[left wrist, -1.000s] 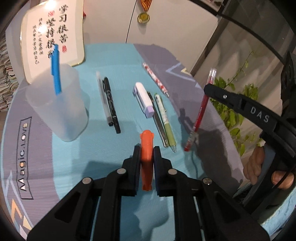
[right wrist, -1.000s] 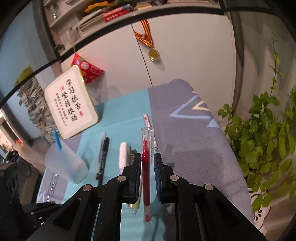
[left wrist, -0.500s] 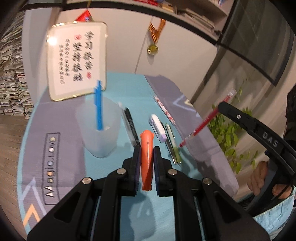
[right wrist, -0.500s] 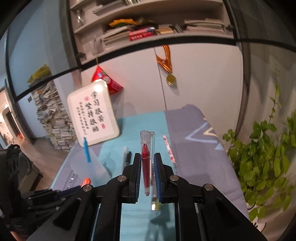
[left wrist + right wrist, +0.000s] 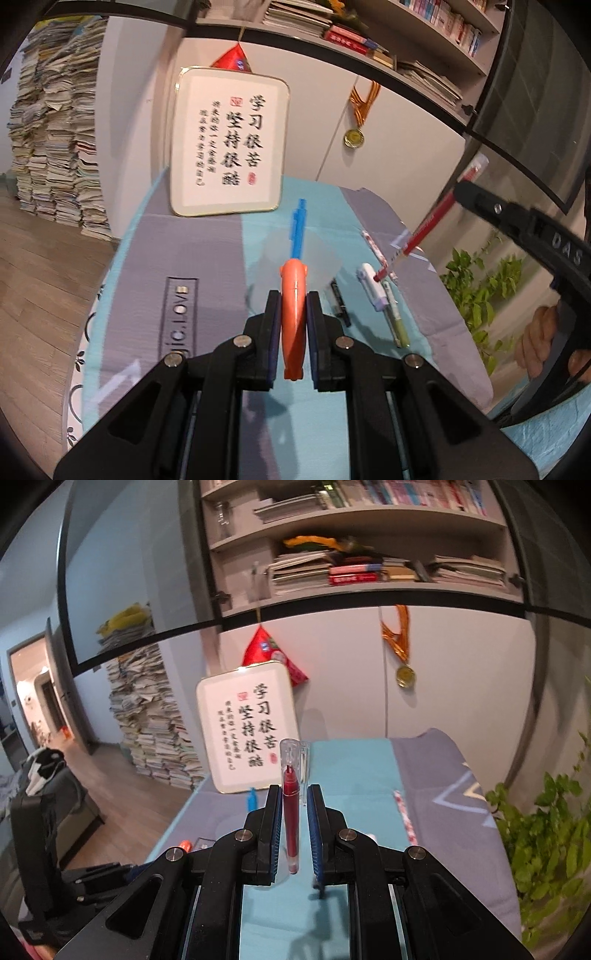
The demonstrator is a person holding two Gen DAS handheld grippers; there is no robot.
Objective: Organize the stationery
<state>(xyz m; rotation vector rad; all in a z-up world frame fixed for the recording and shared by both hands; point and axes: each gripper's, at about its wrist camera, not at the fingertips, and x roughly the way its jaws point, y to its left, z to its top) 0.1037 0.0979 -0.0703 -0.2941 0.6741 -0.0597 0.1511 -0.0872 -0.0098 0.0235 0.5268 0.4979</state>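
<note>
Nearest in the left wrist view, an orange pen [image 5: 293, 317] is pinched between the two fingers of the left tongs [image 5: 292, 321], its rounded end pointing forward above the surface [image 5: 207, 258]. Just behind it, a translucent cup [image 5: 317, 266] is seen with a blue pen [image 5: 297, 230] standing upright inside. To the right of the cup, several pens lie loose on the cloth: a black pen [image 5: 340, 302], a white and lilac pen [image 5: 373, 288], a green pen [image 5: 397, 321] and, farther back, a patterned pen [image 5: 375, 249]. In the right wrist view, a red pen [image 5: 290, 819] with a clear cap is pinched by the right tongs [image 5: 292, 819] and is held in the air, well above the surface. From the left view the same pen is seen slanting, its lower tip over the white and lilac pen. At the far edge of the surface a framed calligraphy board [image 5: 229, 144] is propped up, and a medal [image 5: 354, 137] hangs on the cabinet behind.
</note>
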